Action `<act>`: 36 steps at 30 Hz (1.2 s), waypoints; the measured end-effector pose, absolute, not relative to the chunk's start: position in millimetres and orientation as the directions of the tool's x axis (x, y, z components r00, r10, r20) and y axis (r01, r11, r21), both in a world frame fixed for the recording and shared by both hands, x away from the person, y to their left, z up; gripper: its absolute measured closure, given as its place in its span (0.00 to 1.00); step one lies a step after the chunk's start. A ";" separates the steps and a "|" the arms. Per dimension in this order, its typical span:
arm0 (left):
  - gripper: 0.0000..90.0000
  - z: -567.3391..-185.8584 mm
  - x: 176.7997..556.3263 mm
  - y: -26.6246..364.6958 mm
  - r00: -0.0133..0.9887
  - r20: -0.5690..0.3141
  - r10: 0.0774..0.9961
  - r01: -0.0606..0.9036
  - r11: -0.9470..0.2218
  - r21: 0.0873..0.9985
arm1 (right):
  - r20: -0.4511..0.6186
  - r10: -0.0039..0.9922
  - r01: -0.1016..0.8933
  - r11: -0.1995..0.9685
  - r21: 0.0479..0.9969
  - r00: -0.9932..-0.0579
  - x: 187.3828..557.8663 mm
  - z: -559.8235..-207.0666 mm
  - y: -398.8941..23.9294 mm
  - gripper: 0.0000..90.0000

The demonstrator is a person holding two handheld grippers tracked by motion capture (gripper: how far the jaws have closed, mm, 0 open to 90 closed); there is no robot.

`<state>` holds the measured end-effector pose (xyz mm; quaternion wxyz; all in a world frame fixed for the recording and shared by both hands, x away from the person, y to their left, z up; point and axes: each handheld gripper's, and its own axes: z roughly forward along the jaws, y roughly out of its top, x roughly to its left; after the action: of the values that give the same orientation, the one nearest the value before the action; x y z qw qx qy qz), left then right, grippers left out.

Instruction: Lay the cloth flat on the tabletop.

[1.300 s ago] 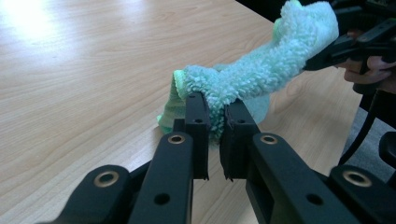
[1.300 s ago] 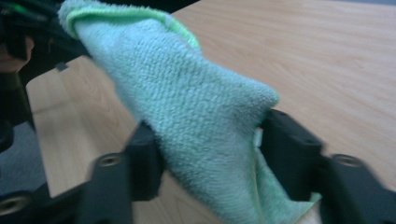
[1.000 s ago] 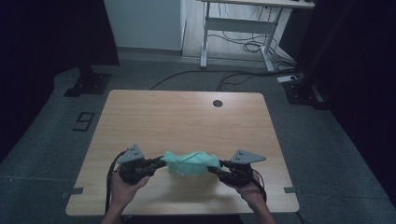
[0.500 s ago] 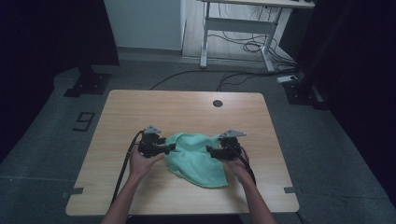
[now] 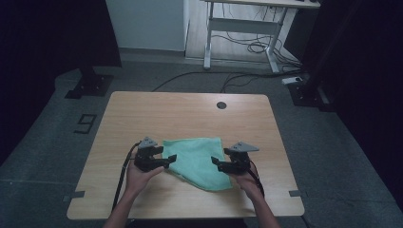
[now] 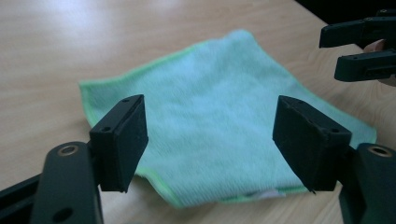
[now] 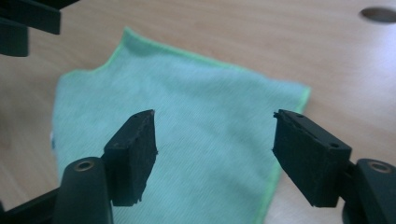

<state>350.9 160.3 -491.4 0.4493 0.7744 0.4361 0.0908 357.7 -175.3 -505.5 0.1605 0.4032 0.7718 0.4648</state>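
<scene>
Green cloth [image 5: 199, 161] is lying flat on the table [image 5: 190, 111] between both tongs. Left gripper [image 5: 167, 160] and right gripper [image 5: 216, 164] have just been opening, jaws spread, nothing pinched. Next fold likely needs each tong biting a near corner squarely, lifting evenly.

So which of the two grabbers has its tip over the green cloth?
The right gripper: its tip sits over the green cloth. The left gripper sits at the cloth's left edge, over the wooden table. Both are open.
</scene>
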 end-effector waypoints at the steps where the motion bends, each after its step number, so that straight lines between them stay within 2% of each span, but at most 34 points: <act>1: 0.31 -494.1 350.1 160.0 0.605 -0.254 0.755 0.598 -0.220 0.771 | 0.132 0.766 0.478 0.247 0.843 -0.629 355.4 -509.6 -174.0 0.35; 5: 0.33 -508.1 347.1 157.1 0.613 -0.258 0.747 0.612 -0.241 0.754 | 0.154 0.737 0.491 0.265 0.830 -0.658 349.3 -520.6 -168.8 0.47; 9: 0.34 -517.5 348.8 152.1 0.626 -0.266 0.733 0.621 -0.263 0.738 | 0.152 0.718 0.507 0.310 0.804 -0.679 345.8 -530.4 -160.6 0.51; 17: 0.35 -525.8 371.2 145.3 0.609 -0.289 0.738 0.658 -0.268 0.703 | 0.148 0.741 0.564 0.348 0.749 -0.655 352.4 -547.0 -151.6 0.50; 24: 0.35 -538.5 389.6 142.2 0.588 -0.305 0.749 0.695 -0.275 0.664 | 0.152 0.762 0.582 0.334 0.741 -0.630 368.1 -547.2 -155.8 0.52; 32: 0.34 -541.0 388.5 143.0 0.583 -0.327 0.744 0.700 -0.256 0.666 | 0.169 0.788 0.609 0.301 0.734 -0.592 399.7 -546.6 -162.2 0.54; 36: 0.35 -541.4 382.8 140.6 0.588 -0.320 0.743 0.694 -0.260 0.671 | 0.117 0.807 0.602 0.327 0.729 -0.580 414.6 -545.0 -156.7 0.53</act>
<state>382.8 140.6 -541.4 0.4057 0.7932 0.4531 0.0302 414.6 -156.7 -545.0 0.1347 0.4383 0.8032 0.3803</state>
